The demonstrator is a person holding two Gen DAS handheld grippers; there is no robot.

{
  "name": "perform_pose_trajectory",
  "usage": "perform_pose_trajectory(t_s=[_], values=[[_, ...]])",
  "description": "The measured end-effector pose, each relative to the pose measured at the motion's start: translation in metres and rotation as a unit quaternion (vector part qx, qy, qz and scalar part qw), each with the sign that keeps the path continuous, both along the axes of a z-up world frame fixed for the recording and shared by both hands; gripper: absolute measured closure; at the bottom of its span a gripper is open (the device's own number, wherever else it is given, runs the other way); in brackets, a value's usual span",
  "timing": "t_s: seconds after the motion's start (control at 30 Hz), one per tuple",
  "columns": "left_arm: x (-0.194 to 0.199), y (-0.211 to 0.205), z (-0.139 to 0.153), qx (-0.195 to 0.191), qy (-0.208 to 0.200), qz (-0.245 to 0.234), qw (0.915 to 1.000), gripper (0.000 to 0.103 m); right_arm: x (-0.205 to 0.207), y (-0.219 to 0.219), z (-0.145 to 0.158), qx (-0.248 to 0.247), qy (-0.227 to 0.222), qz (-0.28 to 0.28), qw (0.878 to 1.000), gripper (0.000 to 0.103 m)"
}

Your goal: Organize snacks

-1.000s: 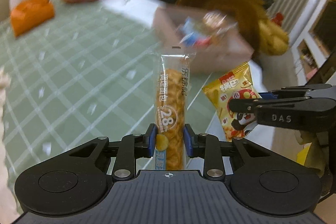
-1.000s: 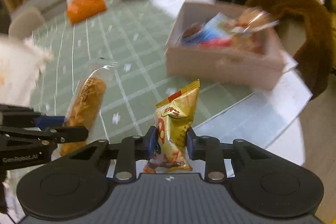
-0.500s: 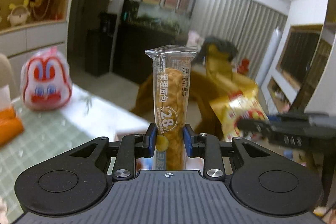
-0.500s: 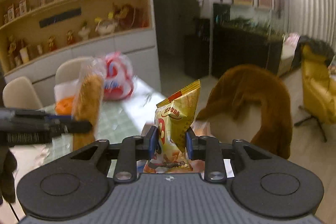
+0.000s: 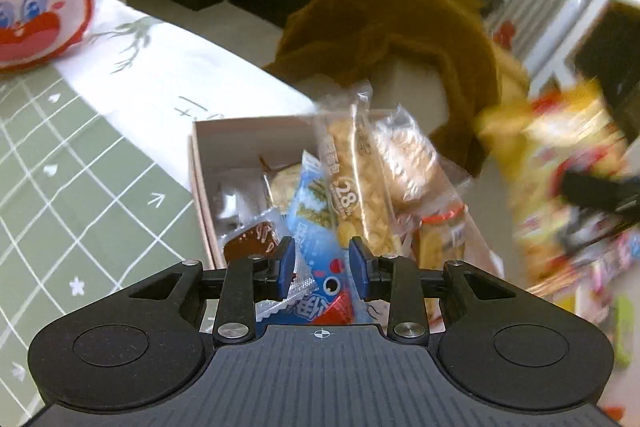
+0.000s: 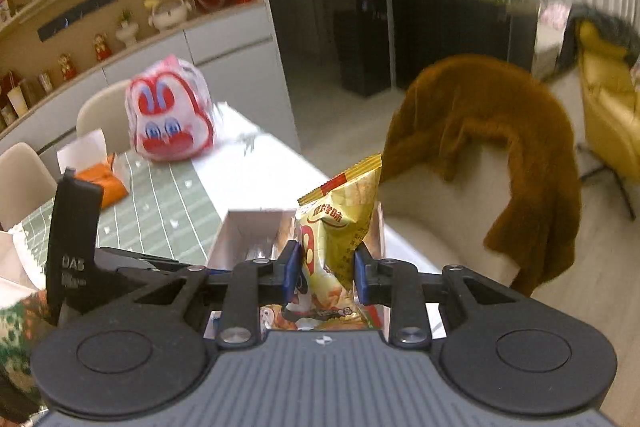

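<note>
The pink snack box [image 5: 200, 163] sits at the table's edge and holds several wrapped snacks. The long bread snack marked 28% [image 5: 352, 187] lies tilted inside it on the other packets, free of my left gripper [image 5: 322, 269], which is open just above the box. My right gripper [image 6: 325, 277] is shut on the yellow chip bag [image 6: 340, 227] and holds it over the box [image 6: 240, 231]. That bag shows blurred at the right of the left wrist view [image 5: 560, 187].
A red and white rabbit bag [image 6: 170, 115] and an orange pouch [image 6: 104, 183] lie on the green checked tablecloth [image 5: 60, 187]. A brown fur coat [image 6: 500, 131] hangs over the chair beside the box. A shelf wall stands behind.
The bread snack has left my left gripper and now lies in the box, and the left jaws have opened. Both grippers came down over the box. The right one still grips the chip bag.
</note>
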State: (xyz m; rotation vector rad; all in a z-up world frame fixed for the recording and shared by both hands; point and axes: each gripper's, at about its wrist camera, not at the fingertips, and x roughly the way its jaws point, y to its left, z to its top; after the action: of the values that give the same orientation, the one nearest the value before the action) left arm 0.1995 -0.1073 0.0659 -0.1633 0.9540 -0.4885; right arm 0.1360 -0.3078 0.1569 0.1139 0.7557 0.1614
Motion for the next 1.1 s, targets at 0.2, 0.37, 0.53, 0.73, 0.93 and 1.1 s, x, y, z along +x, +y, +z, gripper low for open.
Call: perform_pose_trajectory(t_s=[0.2,0.37,0.53,0.73,0.93,1.1], values=[[-0.034,0.043,0.019,-0.032,-0.042,0.065,0.9965,0.069,0.030,0.019,-0.041,0.072,0.032,0.006,0.997,0.076],[-0.078,0.068,0.018,-0.018,-0.044,0.106,0.9932,0.069,0.047,0.051,-0.077,0.077,0.037,-0.006,0.996,0.069],[-0.112,0.083,0.002,0.025,-0.044,0.103,0.9934,0.069,0.002,0.053,-0.078,0.073,0.001,-0.053,0.996,0.052],[-0.166,0.106,-0.019,0.078,-0.055,0.081,0.9921,0.069,-0.074,0.073,-0.076,0.025,-0.031,-0.089,0.995,0.033],[-0.206,0.118,-0.041,0.147,-0.075,0.051,0.9850,0.069,-0.126,0.121,-0.125,0.008,0.040,-0.080,0.996,0.030],[-0.212,0.117,-0.050,0.140,-0.109,0.047,0.9830,0.068,-0.142,0.158,-0.152,-0.041,0.041,-0.080,0.995,0.029]])
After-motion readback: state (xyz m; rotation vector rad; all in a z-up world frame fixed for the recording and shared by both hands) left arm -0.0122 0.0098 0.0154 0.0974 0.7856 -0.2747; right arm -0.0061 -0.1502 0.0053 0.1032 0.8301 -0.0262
